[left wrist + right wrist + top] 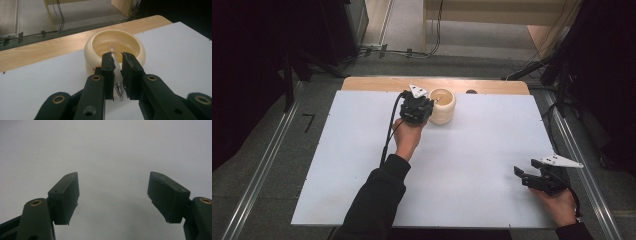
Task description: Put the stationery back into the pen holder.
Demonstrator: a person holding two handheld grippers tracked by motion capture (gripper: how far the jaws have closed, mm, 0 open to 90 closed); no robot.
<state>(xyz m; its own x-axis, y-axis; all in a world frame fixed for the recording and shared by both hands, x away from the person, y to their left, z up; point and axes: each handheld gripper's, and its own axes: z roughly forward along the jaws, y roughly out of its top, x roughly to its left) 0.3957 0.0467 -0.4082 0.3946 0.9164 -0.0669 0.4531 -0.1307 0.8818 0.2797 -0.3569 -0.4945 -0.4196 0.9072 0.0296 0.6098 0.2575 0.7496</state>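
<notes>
Progress looks late: in the high view the left gripper [428, 106] sits at the rim of the round cream-coloured holder [443, 106] near the far edge of the white table sheet [472, 150], and judging by that, only release remains. The right gripper [524, 174] rests near the right corner, well apart.

In the left gripper view, the jaws are clamped on a slim clear-barrelled pen [117, 82], its far end already inside the holder's hollow [115, 42].

In the right gripper view, the jaws stand wide, nothing between them, over bare sheet.
</notes>
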